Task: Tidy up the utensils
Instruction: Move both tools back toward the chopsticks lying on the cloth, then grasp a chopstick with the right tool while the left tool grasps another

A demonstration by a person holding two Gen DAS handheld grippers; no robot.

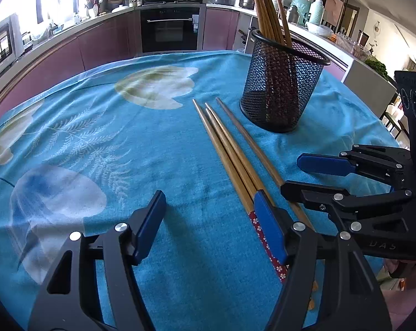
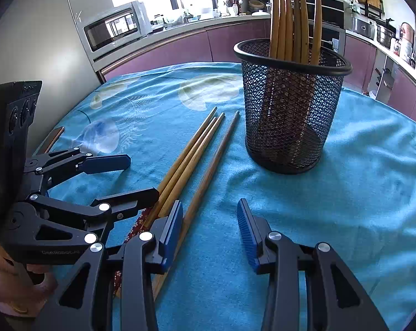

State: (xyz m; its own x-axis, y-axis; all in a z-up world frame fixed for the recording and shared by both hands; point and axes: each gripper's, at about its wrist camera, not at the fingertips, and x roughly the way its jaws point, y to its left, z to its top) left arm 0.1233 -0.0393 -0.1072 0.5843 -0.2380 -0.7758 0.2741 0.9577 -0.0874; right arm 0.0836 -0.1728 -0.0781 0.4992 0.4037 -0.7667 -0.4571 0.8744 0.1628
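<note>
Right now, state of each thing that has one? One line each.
left hand-held gripper: open, empty, low over the cloth.
right hand-held gripper: open, empty.
loose chopsticks: four, lying flat on the blue tablecloth, ungrasped.
mesh holder: upright, beside the loose ones.
chopsticks in holder: standing, tips up.

Open left tongs (image 1: 210,220), chopsticks (image 1: 227,149), mesh holder (image 1: 279,91)

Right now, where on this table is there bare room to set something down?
Free cloth lies left of the loose chopsticks, toward the pale flower prints, and right of the mesh holder. It is crowded between holder and chopsticks, and at their near ends, where the left gripper and right gripper sit open.
</note>
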